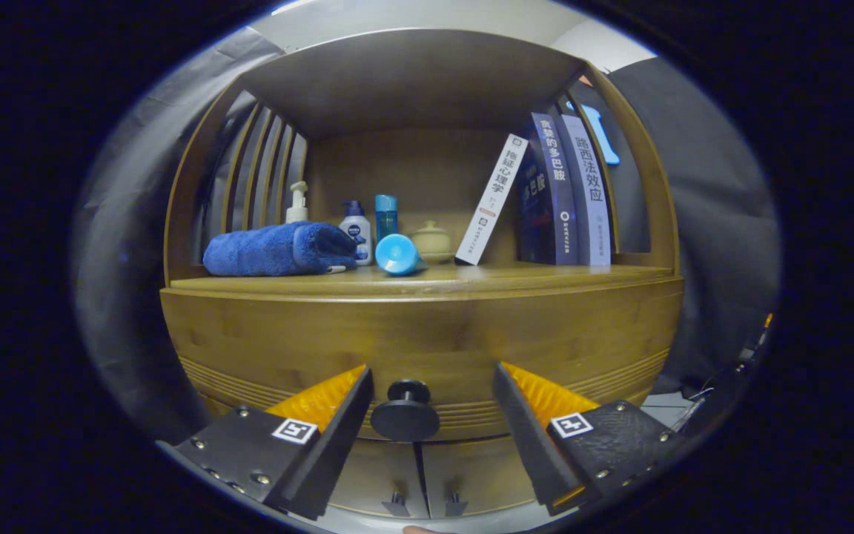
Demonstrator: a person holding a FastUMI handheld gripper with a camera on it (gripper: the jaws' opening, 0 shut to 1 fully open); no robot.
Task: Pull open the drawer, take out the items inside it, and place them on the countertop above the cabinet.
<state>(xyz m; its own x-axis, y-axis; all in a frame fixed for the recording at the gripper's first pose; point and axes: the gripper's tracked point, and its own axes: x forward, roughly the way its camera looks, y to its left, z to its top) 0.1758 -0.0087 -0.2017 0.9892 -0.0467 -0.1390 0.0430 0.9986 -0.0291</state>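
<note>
Wooden shelving stands against dark cloth, with a countertop across the middle of the frame above a closed drawer. Its long front runs left to right, and its round dark knob points straight out at the camera, low in the centre. The gripper is spread open, its fingers either side of the knob without touching it. On the countertop, from the left: a rolled blue towel, a pump bottle, a white bottle with a dark round logo, too small to read, a blue tube, a blue cup on its side and a small lidded jar. Books with Chinese titles lean at right. Two small door handles show below.
</note>
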